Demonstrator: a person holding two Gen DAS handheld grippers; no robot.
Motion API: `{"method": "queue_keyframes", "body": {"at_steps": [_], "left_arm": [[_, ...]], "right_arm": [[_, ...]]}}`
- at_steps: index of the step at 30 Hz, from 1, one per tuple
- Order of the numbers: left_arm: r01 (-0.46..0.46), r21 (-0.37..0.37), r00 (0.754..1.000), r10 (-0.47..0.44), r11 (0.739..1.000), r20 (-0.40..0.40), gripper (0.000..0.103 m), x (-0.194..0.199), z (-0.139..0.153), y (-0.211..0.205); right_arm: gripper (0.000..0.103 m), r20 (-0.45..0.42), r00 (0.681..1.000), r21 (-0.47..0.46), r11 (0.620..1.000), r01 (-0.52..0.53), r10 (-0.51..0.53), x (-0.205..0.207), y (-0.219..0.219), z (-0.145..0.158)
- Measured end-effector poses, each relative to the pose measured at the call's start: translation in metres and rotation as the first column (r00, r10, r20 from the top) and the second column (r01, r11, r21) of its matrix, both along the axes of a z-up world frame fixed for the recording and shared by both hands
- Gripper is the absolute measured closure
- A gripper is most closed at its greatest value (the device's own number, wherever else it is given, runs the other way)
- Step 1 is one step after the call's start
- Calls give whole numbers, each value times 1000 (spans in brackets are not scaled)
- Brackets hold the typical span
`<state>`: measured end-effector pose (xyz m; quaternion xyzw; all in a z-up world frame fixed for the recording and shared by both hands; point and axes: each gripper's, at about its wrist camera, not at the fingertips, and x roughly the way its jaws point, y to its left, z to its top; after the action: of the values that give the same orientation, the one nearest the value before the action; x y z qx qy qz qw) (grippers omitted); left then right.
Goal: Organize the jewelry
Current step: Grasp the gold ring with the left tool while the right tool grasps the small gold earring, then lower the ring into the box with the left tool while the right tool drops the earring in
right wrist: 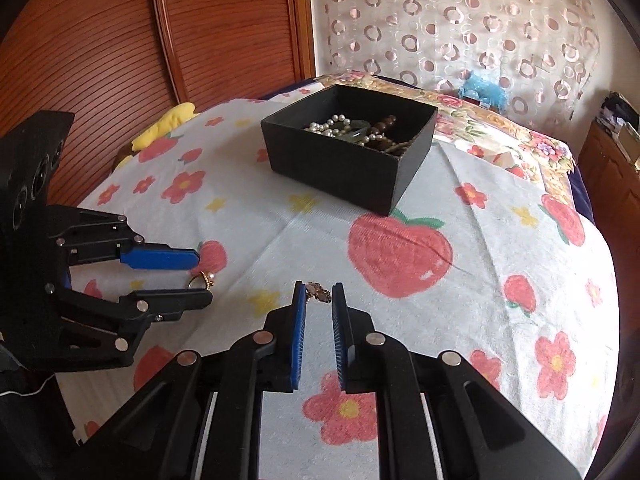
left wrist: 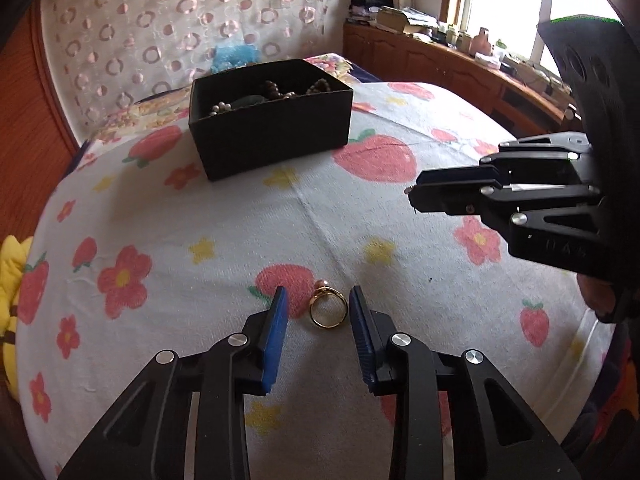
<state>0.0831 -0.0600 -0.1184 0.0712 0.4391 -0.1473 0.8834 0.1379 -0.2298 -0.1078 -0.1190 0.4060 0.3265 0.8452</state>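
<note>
A home bedroom: bed (left wrist: 160, 220), curtain (left wrist: 160, 20), wooden wardrobe (right wrist: 100, 40).

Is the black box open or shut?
Open: the black box has no lid, and pearls and brown beads show inside.

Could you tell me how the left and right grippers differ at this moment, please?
The left gripper is open around a gold ring lying on the cloth; the right gripper is shut on a small ornament, held above the cloth. Both have blue pads.
</note>
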Motion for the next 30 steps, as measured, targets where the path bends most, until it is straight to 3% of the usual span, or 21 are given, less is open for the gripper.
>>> {"method": "queue_keyframes", "body": {"at_steps": [3,12,21,27,30], "left_arm": [[10,8,1000,-10,1000,2,84,-1,0,-2],[-20,-26,999,21,999,46,84,10,15,8],[-65,-23,990,67,998,126,84,48,50,26],[-81,-40,983,86,996,161,84,73,70,34],[-87,-31,981,91,996,170,84,85,75,33]], "right_arm": [[88,0,1000,3,1000,-1,1,-1,0,0],[88,32,999,15,1000,4,-5,12,6,14],[88,83,995,89,995,53,-60,66,14,48],[87,99,992,79,994,71,-79,96,29,53],[78,91,992,75,994,85,-92,106,32,51]]}}
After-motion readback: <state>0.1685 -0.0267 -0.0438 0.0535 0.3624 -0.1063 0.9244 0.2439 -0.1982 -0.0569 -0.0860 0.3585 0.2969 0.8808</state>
